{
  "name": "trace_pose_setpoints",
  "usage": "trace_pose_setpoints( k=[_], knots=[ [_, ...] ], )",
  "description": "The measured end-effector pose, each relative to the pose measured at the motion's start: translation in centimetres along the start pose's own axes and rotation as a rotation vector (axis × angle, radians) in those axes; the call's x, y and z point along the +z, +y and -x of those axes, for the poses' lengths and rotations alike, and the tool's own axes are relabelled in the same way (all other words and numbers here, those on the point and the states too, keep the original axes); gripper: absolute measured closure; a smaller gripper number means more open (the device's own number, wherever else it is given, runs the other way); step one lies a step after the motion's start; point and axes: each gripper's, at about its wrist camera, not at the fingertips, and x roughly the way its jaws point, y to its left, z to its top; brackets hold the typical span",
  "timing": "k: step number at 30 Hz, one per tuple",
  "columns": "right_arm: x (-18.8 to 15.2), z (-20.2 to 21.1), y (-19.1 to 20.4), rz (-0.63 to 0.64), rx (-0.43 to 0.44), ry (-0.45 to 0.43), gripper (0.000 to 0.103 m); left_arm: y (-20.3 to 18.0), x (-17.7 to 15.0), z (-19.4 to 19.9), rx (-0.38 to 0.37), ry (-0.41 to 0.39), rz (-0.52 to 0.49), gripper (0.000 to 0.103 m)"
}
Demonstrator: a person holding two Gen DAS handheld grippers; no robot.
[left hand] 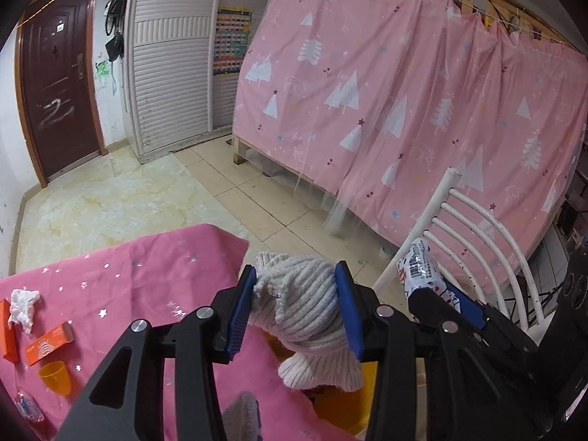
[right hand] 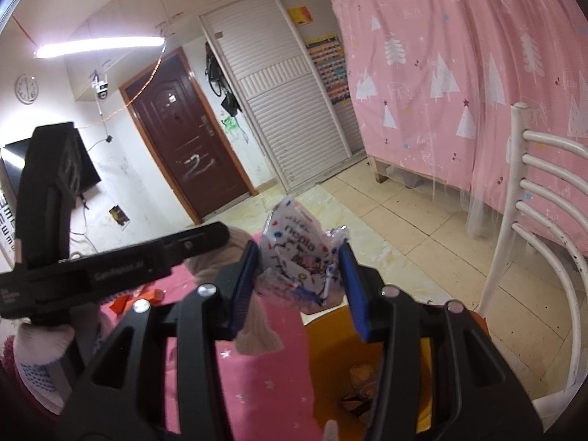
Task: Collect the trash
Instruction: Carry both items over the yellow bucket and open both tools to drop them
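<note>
My left gripper is shut on a pale grey ribbed knit hat, which hangs from the blue pads above the edge of an orange bin. Just to its right my right gripper holds a crumpled white printed tissue packet. In the right wrist view that gripper is shut on the packet above the bin, which has some scraps inside. The hat dangles at the bin's left.
On the pink tablecloth at the left lie a white tissue wad, an orange box, an orange cup and a plastic wrapper. A white chair stands right of the bin, before a pink curtain.
</note>
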Motion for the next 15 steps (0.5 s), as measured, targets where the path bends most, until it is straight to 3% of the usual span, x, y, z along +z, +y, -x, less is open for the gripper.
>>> trace_pose_setpoints(
  k=[3, 5, 12, 15],
  knots=[
    [-0.1, 0.3, -0.5, -0.009, -0.007, -0.001, 0.060, -0.6, 0.4, -0.6, -0.013, 0.002, -0.007, 0.061],
    [-0.2, 0.2, -0.9, -0.015, -0.009, 0.003, 0.060, -0.9, 0.5, -0.6, -0.018, -0.003, -0.012, 0.051],
    [-0.7, -1.0, -0.4, -0.006, -0.013, 0.044, 0.058, -0.3, 0.5, 0.4, 0.004, -0.019, -0.017, 0.051],
    [-1.0, -1.6, 0.0, -0.002, -0.028, 0.060, 0.049, 0.4, 0.6, 1.0, 0.008, -0.026, -0.006, 0.051]
  ],
)
